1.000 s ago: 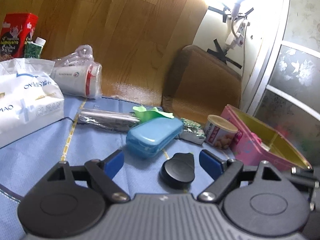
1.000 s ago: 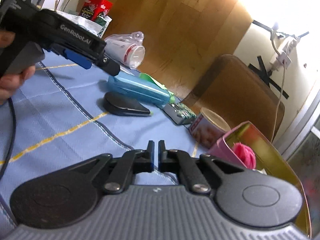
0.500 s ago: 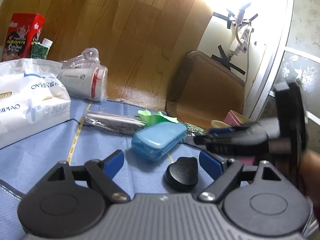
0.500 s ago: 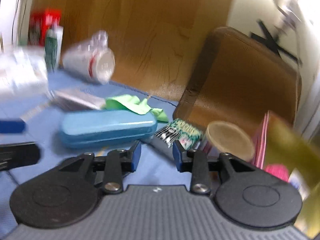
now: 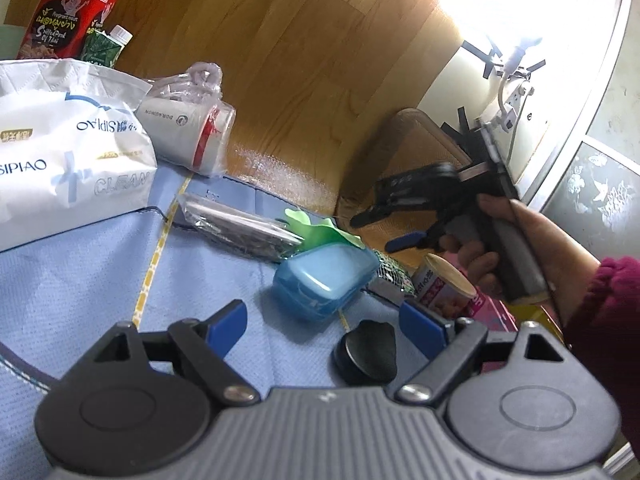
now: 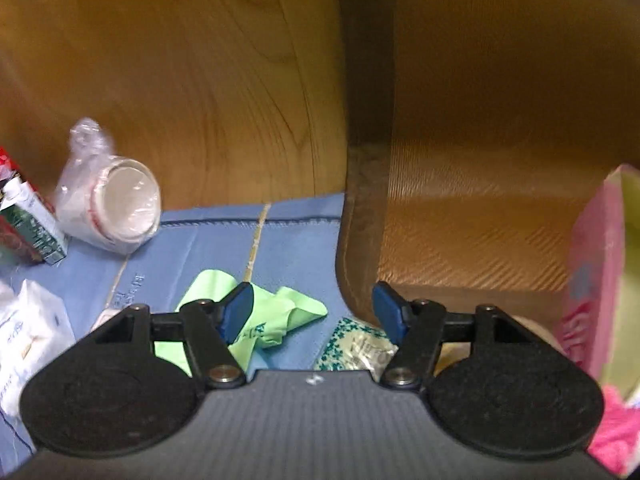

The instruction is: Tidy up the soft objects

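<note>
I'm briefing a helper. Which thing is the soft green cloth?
On the blue mat, look near its far edge, beside the brown chair. The green cloth lies crumpled there, the only bright lime, floppy thing among hard boxes and packets.

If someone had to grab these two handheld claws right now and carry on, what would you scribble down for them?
Left gripper: open, empty, low over the blue cloth, near the black lid and blue case.
Right gripper: open, empty, above the crumpled green cloth.
Pink box sits at the right edge; something fluffy and pink lies inside.
Done: seemingly that one soft item boxed.
Left: probably pinch the green cloth and move it to the pink box. The tissue pack is also soft; the rest looks hard.
</note>
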